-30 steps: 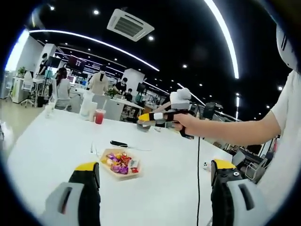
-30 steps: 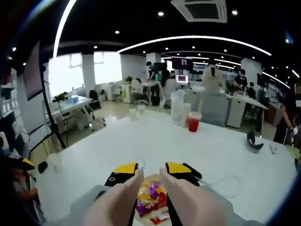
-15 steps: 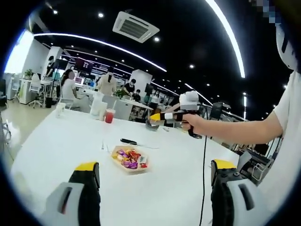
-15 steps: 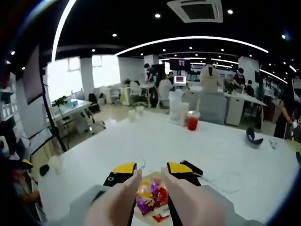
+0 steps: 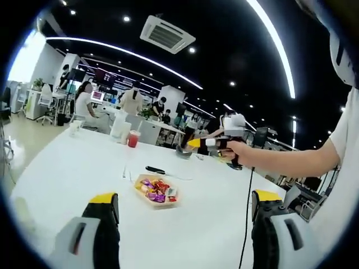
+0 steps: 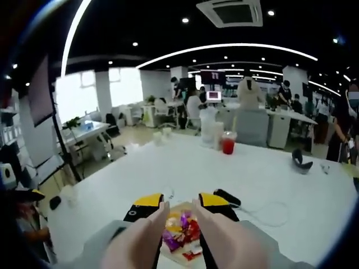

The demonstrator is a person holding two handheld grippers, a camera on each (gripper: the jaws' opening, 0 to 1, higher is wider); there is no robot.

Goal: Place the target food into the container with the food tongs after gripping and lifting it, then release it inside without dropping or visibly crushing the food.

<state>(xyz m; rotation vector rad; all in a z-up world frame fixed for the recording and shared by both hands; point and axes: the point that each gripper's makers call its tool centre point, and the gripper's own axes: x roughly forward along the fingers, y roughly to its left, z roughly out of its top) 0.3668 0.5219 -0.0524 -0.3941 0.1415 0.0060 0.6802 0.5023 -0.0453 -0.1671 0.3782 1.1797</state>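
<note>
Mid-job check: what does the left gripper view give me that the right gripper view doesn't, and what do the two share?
Left gripper view: the right gripper seen from the side, held in a hand above the table, and the left gripper with its jaws wide apart.
Right gripper view: the tongs running forward between that gripper's jaws and framing the candy, with a bright window at the left.
Both: the tray of wrapped candy, the red drink and the black object beside the tray.

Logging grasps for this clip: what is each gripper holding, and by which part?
The right gripper holds the tongs by their arms. The left gripper is open and holds nothing.
</note>
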